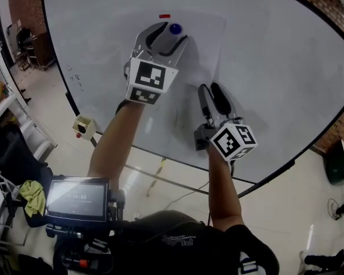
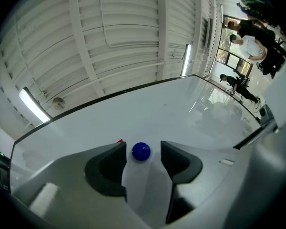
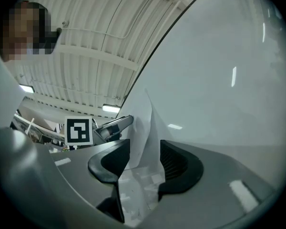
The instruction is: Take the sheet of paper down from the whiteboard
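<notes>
A white sheet of paper lies flat on the whiteboard. A round blue magnet sits near the sheet's top edge. My left gripper is open, with its jaws on either side of that magnet and a small gap at each side. The sheet fills the space below the magnet between the jaws. Lower down and to the right, my right gripper is open. A raised fold of the paper stands between its jaws, which do not press on it.
A small red magnet is on the board just above the sheet. A screen on a stand is at my lower left, with shelves beyond it. People stand far off at the right of the left gripper view.
</notes>
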A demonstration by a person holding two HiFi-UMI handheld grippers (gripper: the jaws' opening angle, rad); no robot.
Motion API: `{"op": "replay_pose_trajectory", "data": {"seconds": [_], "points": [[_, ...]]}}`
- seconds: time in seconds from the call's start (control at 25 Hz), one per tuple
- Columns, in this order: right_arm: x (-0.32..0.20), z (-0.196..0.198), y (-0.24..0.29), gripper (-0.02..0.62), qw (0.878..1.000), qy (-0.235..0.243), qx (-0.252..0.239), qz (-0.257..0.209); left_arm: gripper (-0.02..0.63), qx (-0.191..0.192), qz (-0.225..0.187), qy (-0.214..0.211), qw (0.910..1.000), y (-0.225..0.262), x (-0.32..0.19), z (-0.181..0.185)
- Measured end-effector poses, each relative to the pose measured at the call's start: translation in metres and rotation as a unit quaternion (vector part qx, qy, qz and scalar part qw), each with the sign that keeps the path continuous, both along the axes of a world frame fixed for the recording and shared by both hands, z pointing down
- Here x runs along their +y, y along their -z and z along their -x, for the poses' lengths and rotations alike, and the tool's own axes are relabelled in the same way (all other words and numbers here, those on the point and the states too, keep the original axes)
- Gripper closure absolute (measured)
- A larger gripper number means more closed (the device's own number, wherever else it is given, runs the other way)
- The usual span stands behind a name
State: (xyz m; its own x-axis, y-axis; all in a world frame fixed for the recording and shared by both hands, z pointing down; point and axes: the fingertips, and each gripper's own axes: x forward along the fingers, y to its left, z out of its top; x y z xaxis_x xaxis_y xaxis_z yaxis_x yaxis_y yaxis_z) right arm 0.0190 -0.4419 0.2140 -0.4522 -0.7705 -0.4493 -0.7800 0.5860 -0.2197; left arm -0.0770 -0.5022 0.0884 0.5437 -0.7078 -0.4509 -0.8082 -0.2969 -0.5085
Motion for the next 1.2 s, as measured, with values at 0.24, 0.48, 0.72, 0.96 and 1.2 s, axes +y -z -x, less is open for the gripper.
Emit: {"op": "replay_pose_trajectory", "data": {"seconds": [0.24,0.48,0.72,0.96,1.2], "points": [[0.003,0.001,0.013,0.393,1.0,0.012,0.003,0.002,0.425,0.003,0.006,-0.004,1.0,0.003,0.0,-0.006],[-0.006,0.016,0.017,0.403,1.0,0.023,0.0,0.01,0.446,0.018,0.01,-0.01,0.9997,0.006,0.0,-0.001],[-0.02,0.009,0.013,0.581,1.0,-0.002,-0.001,0.018,0.48,0.005,0.007,-0.002,1.0,0.003,-0.002,0.001],[-0.023,0.012,0.012,0.581,1.0,0.012,0.003,0.011,0.482,0.001,0.01,0.004,0.9999,0.0,-0.008,0.001],[-0.021,0.018,0.013,0.581,1.0,0.012,0.022,0.004,0.483,0.024,0.022,-0.006,0.9995,-0.003,-0.013,0.004]]}}
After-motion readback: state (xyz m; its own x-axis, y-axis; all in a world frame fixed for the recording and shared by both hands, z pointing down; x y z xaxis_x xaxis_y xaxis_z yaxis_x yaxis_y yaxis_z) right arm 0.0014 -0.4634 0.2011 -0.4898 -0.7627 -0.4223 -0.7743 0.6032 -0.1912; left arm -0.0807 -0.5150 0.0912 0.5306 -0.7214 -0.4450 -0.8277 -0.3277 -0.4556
